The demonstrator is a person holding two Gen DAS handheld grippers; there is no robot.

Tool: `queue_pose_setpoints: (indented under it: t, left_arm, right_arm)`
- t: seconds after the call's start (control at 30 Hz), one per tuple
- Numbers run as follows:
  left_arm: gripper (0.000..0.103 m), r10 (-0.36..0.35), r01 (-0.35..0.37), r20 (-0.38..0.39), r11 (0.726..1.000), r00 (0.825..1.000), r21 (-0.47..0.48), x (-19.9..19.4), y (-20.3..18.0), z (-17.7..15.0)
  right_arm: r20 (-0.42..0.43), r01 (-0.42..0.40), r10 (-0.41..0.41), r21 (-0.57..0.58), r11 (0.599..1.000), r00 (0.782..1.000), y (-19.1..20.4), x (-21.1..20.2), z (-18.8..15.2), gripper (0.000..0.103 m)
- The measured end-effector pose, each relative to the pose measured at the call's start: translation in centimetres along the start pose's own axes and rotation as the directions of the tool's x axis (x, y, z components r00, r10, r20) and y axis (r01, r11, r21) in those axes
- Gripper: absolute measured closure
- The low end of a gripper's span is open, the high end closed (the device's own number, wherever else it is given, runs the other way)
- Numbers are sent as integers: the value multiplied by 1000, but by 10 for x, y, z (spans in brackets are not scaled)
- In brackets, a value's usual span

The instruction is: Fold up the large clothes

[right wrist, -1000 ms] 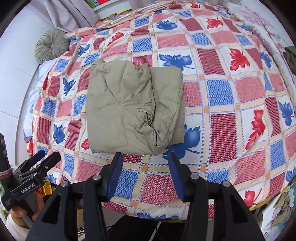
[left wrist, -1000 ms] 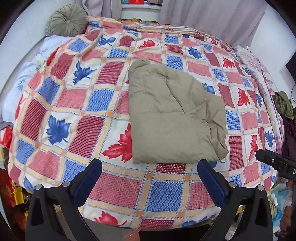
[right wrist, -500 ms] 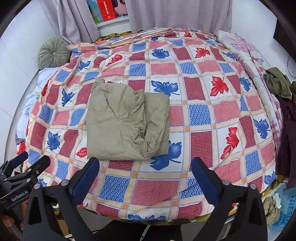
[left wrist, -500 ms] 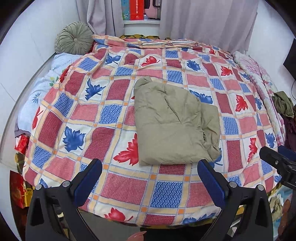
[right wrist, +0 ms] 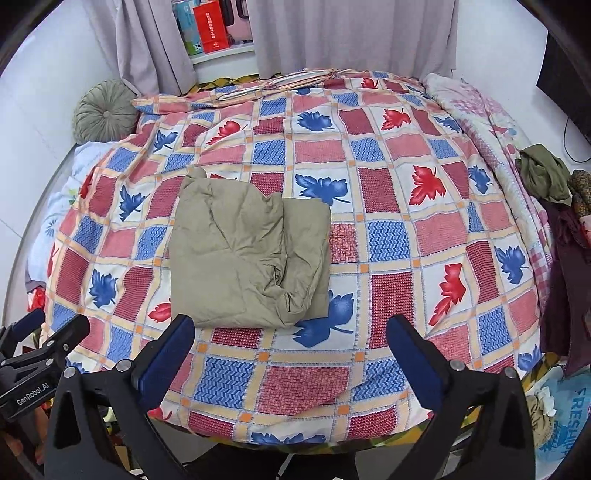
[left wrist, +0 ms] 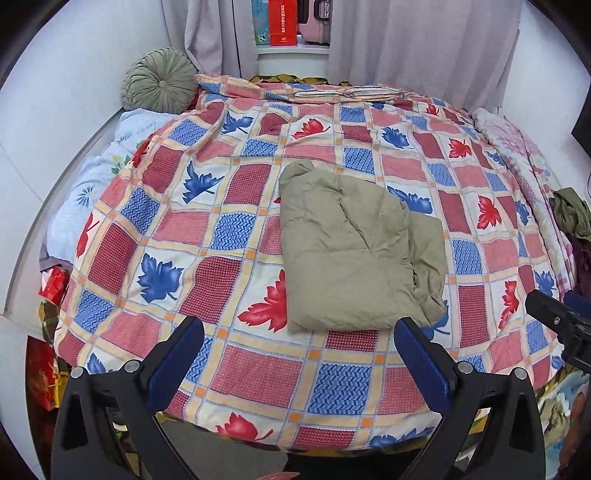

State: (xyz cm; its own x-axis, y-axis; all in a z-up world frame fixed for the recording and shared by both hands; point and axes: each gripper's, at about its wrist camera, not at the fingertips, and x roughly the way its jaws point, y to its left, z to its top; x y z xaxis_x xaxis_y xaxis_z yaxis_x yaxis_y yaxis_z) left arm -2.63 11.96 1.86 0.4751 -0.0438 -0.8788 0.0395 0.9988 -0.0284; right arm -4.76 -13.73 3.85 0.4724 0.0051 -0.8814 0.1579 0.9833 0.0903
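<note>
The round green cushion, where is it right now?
The round green cushion sits at the far left corner of the bed in both views, against the white wall, just left of the grey curtain and beyond the leaf-patterned quilt.

- Your right tongs [left wrist: 561, 325] show only as a tip, cut off at 3 o'clock.
- The red box's [right wrist: 211, 27] print is too small to read.
- The bed's [right wrist: 295, 424] near edge hides the floor.

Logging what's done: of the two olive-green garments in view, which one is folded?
The khaki garment lying folded flat mid-quilt, just ahead of both grippers. The other green one is a crumpled heap at the bed's right edge.
</note>
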Motion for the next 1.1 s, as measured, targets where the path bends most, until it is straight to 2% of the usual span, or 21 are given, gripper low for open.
queue_pose_setpoints:
  t: [1.1]
  left_arm:
    - [0,1,-1,-6,1000,1000,-4,1,1,2]
  right_arm:
    - [-15,-4,4,15,1000,1000,4,-1,-4,0]
